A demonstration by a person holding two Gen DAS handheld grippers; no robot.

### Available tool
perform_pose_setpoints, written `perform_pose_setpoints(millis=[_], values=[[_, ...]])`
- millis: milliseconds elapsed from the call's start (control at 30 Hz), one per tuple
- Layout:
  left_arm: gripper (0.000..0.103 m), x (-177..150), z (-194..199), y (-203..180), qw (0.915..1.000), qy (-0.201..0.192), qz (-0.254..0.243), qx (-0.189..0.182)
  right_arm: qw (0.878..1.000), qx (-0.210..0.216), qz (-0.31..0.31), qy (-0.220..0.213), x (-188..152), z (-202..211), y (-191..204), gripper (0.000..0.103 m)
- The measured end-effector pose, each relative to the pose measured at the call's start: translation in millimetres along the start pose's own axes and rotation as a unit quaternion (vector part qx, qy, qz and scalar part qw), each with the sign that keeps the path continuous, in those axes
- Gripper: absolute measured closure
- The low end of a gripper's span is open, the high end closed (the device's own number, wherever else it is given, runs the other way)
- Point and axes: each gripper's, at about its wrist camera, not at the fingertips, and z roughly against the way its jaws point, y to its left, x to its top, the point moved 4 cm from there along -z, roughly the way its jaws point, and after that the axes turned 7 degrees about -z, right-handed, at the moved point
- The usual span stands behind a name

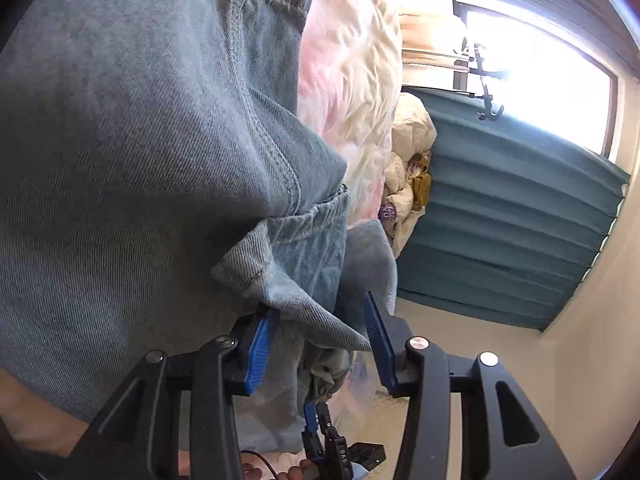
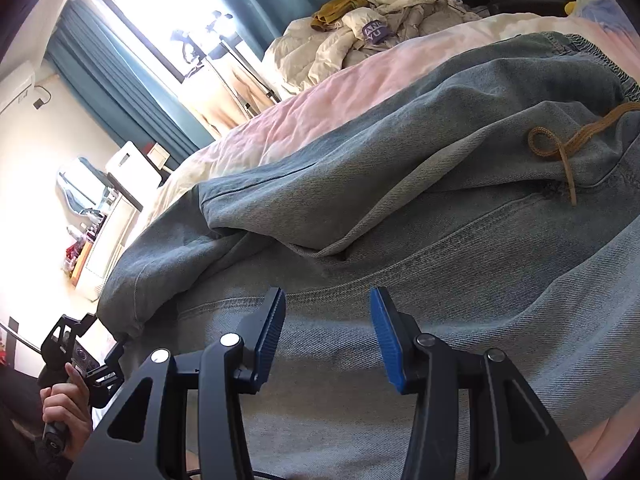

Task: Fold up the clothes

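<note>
Lying across the pink bedsheet (image 2: 320, 104), the jeans (image 2: 400, 208) are spread out with one part folded over, a brown drawstring (image 2: 560, 148) resting on the denim near the waistband. The left gripper (image 1: 320, 332) has its blue fingers spread around a hanging corner of the jeans, touching it but not pinching. The right gripper (image 2: 328, 328) hovers just over the denim with its fingers also spread apart, holding nothing.

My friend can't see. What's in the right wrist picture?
The right gripper, its blue jaws open, hovers over light blue denim trousers with a brown drawstring, spread on a pink and white bed. Behind are teal curtains and a bright window.
</note>
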Motion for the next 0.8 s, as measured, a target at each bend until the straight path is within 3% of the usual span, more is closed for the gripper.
perform_pose_setpoints(millis=[167, 233, 267, 433, 600, 800], values=[[0.079, 10, -15, -39, 0.9983, 0.006, -0.058, -0.005, 1.000, 0.003, -0.007, 0.001, -1, 2, -1, 0.058], [0.095, 15, -20, -60, 0.9964, 0.004, -0.085, -0.009, 1.000, 0.000, -0.006, 0.000, -2, 2, -2, 0.058], [0.098, 18, -23, -70, 0.9952, 0.003, -0.098, -0.011, 1.000, -0.002, -0.006, 0.002, -2, 0, -3, 0.058], [0.101, 52, -56, -130, 0.9885, -0.013, -0.149, 0.025, 1.000, 0.000, -0.012, 0.008, -3, -3, -6, 0.058], [0.101, 77, -102, -184, 0.9717, -0.020, -0.218, 0.089, 1.000, 0.009, -0.017, 0.001, 0, -2, -6, 0.058], [0.101, 110, -182, -191, 0.9502, -0.024, -0.244, 0.192, 1.000, 0.018, -0.005, 0.002, 3, -12, -5, 0.058]])
